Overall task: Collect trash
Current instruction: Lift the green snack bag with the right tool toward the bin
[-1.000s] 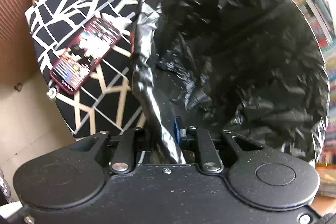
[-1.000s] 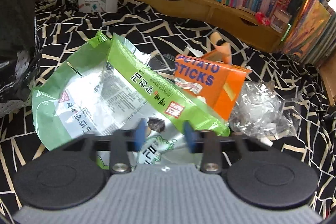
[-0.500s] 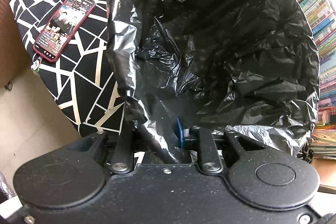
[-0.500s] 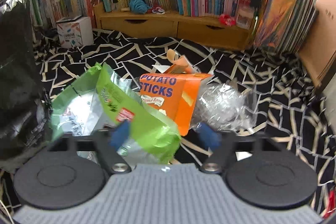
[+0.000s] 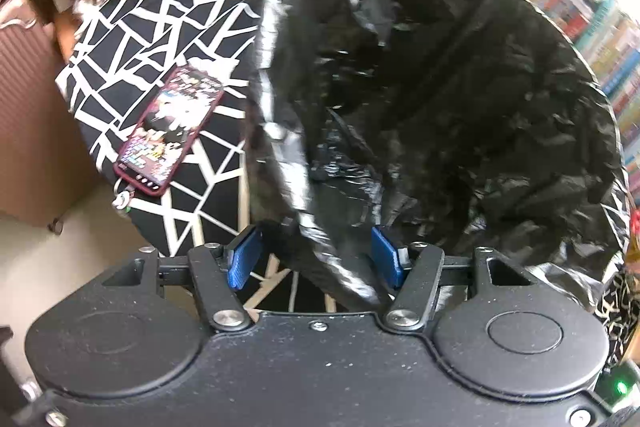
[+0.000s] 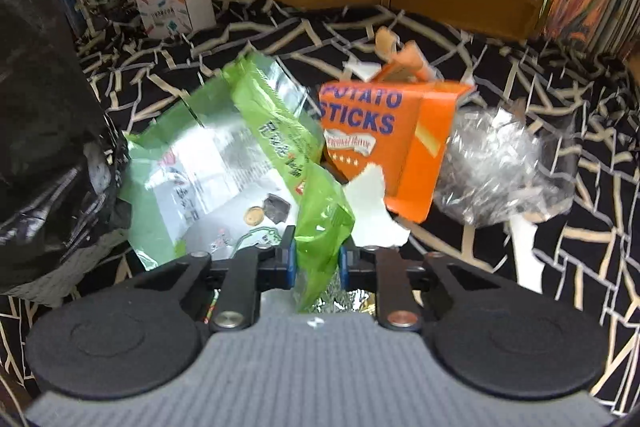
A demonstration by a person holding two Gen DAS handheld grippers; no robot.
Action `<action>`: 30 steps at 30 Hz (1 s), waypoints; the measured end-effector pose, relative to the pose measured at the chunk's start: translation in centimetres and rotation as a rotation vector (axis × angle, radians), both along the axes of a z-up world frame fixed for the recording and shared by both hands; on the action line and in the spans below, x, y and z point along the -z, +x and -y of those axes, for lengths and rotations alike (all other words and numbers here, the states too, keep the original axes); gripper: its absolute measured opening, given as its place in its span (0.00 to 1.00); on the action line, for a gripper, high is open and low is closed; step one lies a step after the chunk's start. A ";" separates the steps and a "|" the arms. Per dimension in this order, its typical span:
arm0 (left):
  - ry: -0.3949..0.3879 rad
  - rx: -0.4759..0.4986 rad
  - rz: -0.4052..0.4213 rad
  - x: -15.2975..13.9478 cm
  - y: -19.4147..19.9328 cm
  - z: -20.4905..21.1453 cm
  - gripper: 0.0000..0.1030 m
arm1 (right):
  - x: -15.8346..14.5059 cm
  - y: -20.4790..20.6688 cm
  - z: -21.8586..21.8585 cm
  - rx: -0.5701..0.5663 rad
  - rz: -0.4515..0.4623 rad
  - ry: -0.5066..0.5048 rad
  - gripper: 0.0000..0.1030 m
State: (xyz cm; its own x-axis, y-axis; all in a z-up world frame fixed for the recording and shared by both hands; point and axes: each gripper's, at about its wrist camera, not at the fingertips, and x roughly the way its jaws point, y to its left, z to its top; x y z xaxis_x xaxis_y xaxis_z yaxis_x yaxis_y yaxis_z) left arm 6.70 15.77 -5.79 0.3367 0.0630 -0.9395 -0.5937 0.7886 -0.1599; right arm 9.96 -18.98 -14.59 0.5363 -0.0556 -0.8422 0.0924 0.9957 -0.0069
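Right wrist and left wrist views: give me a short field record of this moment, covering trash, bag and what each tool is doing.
surface: black-and-white patterned cloth
trash bag: black trash bag, mouth open
left tool: left tool opening, bag edge between its pads but no longer pinched
right tool: right tool closing on the green snack wrapper
trash left lying: orange potato sticks box, crumpled clear plastic, torn white paper
bystander item: phone on the cloth beside the bag
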 end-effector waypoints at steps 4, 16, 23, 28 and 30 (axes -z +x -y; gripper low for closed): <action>-0.006 -0.018 0.002 0.2 0.1 -1.7 0.47 | -3.3 -1.0 -0.2 -0.005 0.071 -0.006 0.16; 0.035 0.065 0.010 0.9 1.0 -1.6 0.13 | -17.0 -3.8 -0.4 -0.036 0.345 -0.054 0.14; 0.086 0.134 -0.005 0.9 1.6 -1.0 0.14 | -24.7 -5.7 -3.2 -0.140 0.523 0.016 0.14; 0.114 0.175 0.003 0.9 2.1 -1.0 0.14 | -28.1 -5.9 -5.6 -0.230 0.585 0.143 0.14; 0.133 0.196 0.011 0.9 2.4 -1.0 0.14 | -28.6 -5.7 -6.8 -0.266 0.584 0.199 0.14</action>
State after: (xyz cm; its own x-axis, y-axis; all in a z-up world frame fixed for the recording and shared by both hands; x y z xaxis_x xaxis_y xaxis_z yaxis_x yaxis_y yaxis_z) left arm 9.11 16.73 -6.71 0.3650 0.1185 -0.9234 -0.4259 0.9033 -0.0523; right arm 4.25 -12.14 14.05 0.8810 0.2682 -0.3897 -0.2240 0.9621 0.1558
